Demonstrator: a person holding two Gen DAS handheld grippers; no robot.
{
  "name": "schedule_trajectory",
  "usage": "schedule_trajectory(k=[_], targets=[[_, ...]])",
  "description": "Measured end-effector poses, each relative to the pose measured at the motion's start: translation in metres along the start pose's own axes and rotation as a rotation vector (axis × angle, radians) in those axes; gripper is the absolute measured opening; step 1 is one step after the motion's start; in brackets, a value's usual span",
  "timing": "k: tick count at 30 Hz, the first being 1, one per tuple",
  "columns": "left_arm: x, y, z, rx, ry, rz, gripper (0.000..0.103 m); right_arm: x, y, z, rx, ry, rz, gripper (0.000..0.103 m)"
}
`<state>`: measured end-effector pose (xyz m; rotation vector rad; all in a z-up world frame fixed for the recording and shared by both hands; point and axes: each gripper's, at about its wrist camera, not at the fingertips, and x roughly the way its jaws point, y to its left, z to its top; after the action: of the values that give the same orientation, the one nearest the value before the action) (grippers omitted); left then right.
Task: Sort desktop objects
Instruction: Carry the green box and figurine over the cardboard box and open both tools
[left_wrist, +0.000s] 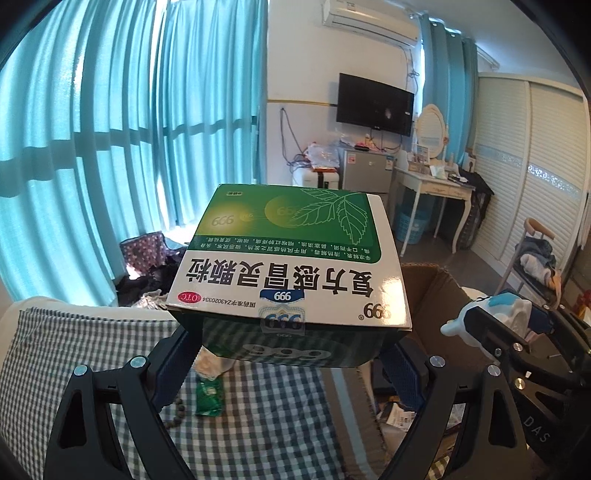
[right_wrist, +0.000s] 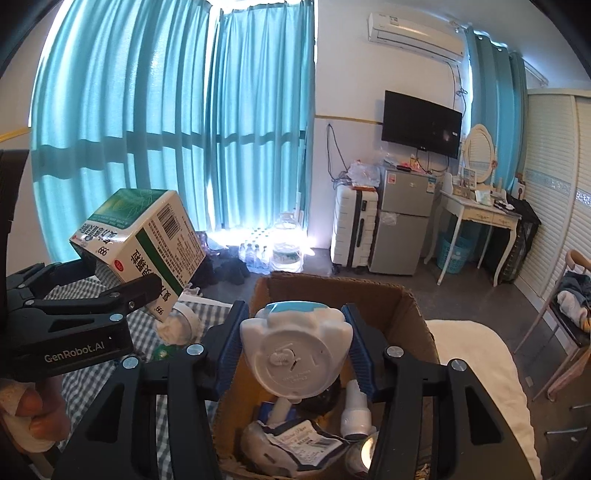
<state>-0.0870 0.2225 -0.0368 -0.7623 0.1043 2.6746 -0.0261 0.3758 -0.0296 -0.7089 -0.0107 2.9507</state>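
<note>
Clutter crowds the cardboard box (right_wrist: 413, 306) floor; its open top is blocked only by the held figurine (right_wrist: 295, 347).

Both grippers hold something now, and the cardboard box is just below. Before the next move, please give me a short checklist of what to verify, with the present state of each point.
1. Left gripper grip on the medicine box: ok, both pads press its sides.
2. Right gripper grip on the white and blue toy: ok, clamped between the blue pads.
3. Toy above the cardboard box opening: ok in the right wrist view.
4. Free room inside the box: cannot tell; a white bottle and a crumpled packet already lie there.
5. Medicine box level: not ok, tilted.
6. Grippers apart: ok, no contact visible.
</note>
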Motion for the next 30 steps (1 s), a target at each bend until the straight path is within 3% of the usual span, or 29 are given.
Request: schedule_trajectory(k=[20,30], targets=[[0.058,-0.081,-0.006,0.107,0.066,-0.161,0.093,0.037,-0.059,-0.031,0.085,0.146,-0.078,0.052],[0.107,-0.105,-0.025,0.119,0.22,-0.198,0.093,0.067,-0.055,-0.062,0.072,0.287,-0.065,0.051]])
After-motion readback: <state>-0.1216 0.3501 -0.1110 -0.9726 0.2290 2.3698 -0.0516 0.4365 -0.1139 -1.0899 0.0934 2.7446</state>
